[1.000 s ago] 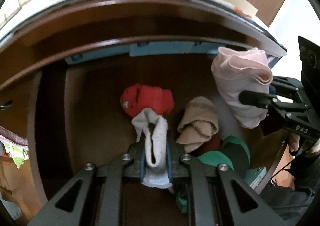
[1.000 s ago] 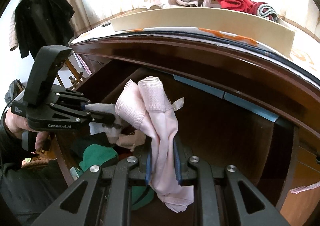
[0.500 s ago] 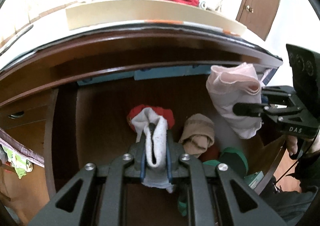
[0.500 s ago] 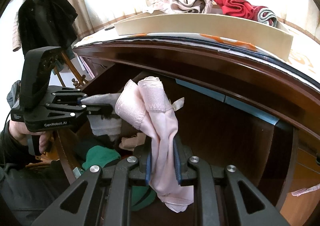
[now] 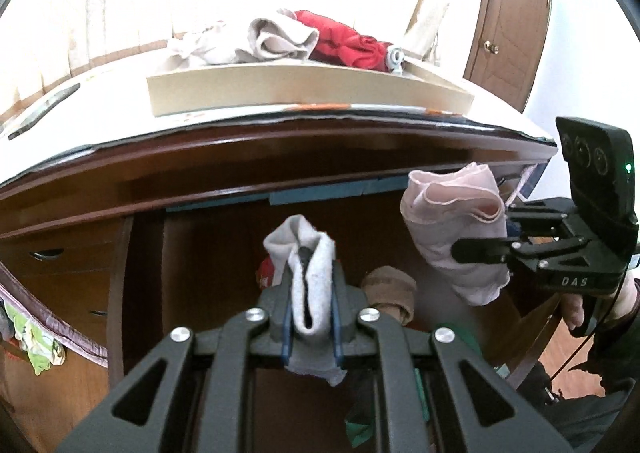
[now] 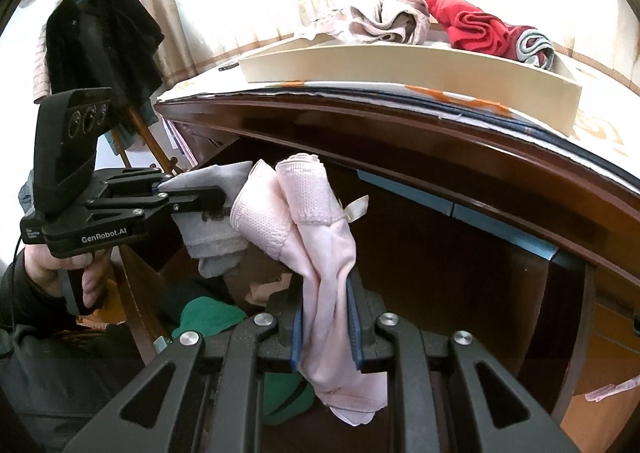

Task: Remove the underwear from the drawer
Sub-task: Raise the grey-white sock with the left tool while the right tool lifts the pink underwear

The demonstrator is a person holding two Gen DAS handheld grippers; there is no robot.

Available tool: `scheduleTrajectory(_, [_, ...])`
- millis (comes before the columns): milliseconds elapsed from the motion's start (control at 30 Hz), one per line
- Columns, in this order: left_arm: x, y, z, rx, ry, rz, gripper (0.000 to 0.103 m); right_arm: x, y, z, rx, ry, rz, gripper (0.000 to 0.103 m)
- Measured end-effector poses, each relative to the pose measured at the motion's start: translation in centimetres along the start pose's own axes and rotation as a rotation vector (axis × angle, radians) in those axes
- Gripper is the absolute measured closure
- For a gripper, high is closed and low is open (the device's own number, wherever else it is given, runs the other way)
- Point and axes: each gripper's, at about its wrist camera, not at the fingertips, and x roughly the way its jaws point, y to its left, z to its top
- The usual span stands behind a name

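In front of you stands the dark wooden dresser (image 5: 280,157), and its open drawer (image 6: 480,273) gapes below the top edge. On the dresser top sits a shallow beige tray (image 5: 304,91) with a pile of clothes heaped in it: a greyish-beige bundle (image 5: 276,39) and a red garment (image 5: 344,45) beside it.

Your right gripper (image 6: 326,327) is clamped tight on the pink underwear (image 6: 316,237), which is pinched between the blue pads and hangs raised above the drawer, its folded waistband standing up over the fingers and its tail drooping below them. From the left wrist view the same pink piece (image 5: 456,229) hangs off the right gripper (image 5: 480,251) at the drawer's right side.

Your left gripper (image 5: 310,313) is closed just as firmly on a grey-white underwear piece (image 5: 308,273), folded over the fingertips and also held above the drawer. In the right wrist view the two garments sit just beside each other; you cannot tell whether they touch.

Down in the drawer lie a tan rolled piece (image 5: 390,293), a green garment (image 6: 208,317) near the front, and a red item (image 5: 265,273) mostly hidden behind the grey-white piece
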Motion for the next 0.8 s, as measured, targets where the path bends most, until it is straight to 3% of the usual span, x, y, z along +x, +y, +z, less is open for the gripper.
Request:
scheduleTrajectory(467, [-2.3,-1.0,0.4,0.035,-0.126,0.04,0.091,-1.2,0.6,-0.2,-0.046,-0.089,0.028,0.083])
scheduleTrajectory(800, [-3.0,-0.7,0.7,0.027,-0.162,0.088,0.091,-1.9,1.0,-0.5,-0.078,-0.138,0.026,0.083])
